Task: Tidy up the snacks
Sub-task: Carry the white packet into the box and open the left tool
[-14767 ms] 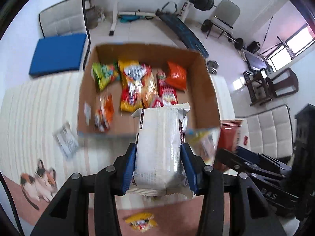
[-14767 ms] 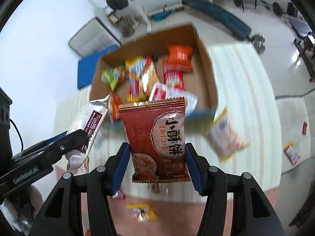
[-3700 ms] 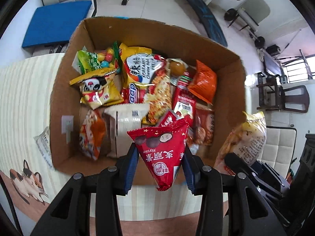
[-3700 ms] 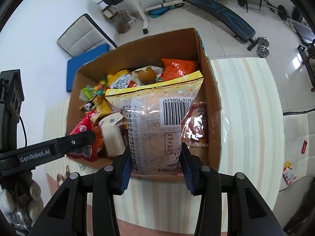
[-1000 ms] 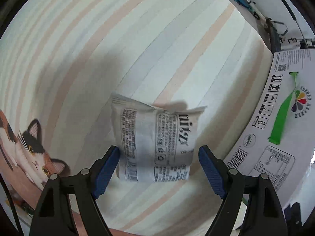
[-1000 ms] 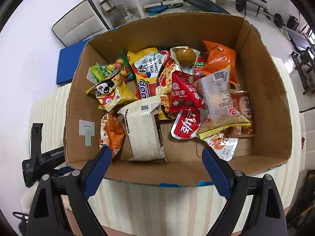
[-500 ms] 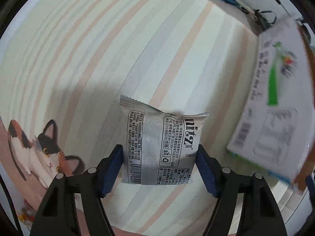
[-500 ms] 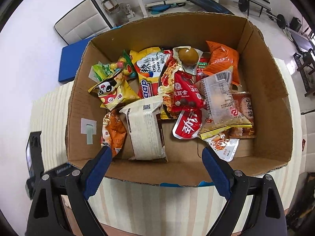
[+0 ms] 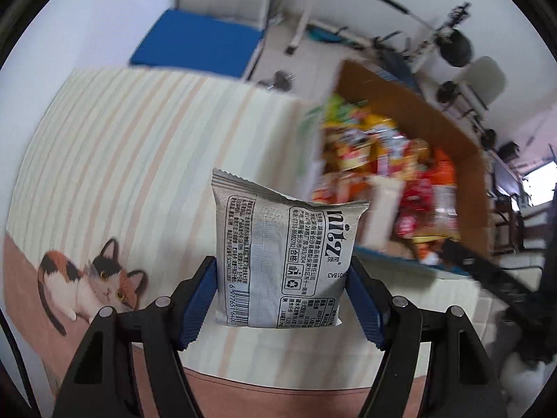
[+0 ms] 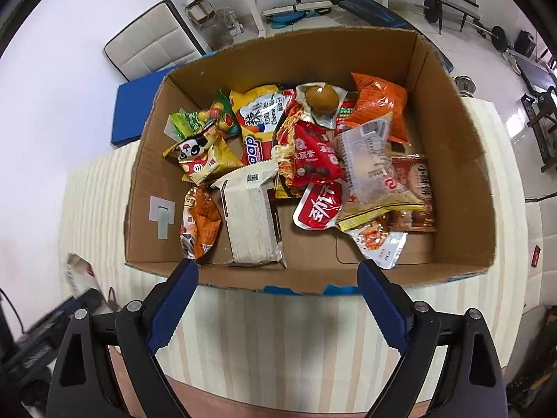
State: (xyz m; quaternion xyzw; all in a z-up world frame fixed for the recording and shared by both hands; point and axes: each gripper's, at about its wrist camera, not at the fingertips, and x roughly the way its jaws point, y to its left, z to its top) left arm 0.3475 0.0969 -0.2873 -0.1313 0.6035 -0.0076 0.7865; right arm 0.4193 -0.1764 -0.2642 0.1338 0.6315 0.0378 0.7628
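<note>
My left gripper (image 9: 282, 303) is shut on a silver-grey snack packet (image 9: 282, 254) with black print and holds it upright above the striped tablecloth (image 9: 139, 160). The cardboard box (image 9: 477, 188) full of snack bags stands to its right. In the right wrist view the box (image 10: 452, 139) lies just beyond my right gripper (image 10: 278, 275), which is open and empty at the box's near wall. Inside are several bags, among them a white packet (image 10: 250, 216), a red bag (image 10: 313, 160) and an orange bag (image 10: 379, 104).
The left gripper and its packet show blurred at the left of the right wrist view (image 10: 76, 278). A cat picture (image 9: 90, 278) is printed on the cloth's near edge. A blue-cushioned chair (image 9: 202, 41) and gym equipment (image 10: 313, 7) stand behind the table.
My left gripper closed on the silver packet and lifted it off the cloth, turning toward the box. The right gripper stayed open at the box's near wall.
</note>
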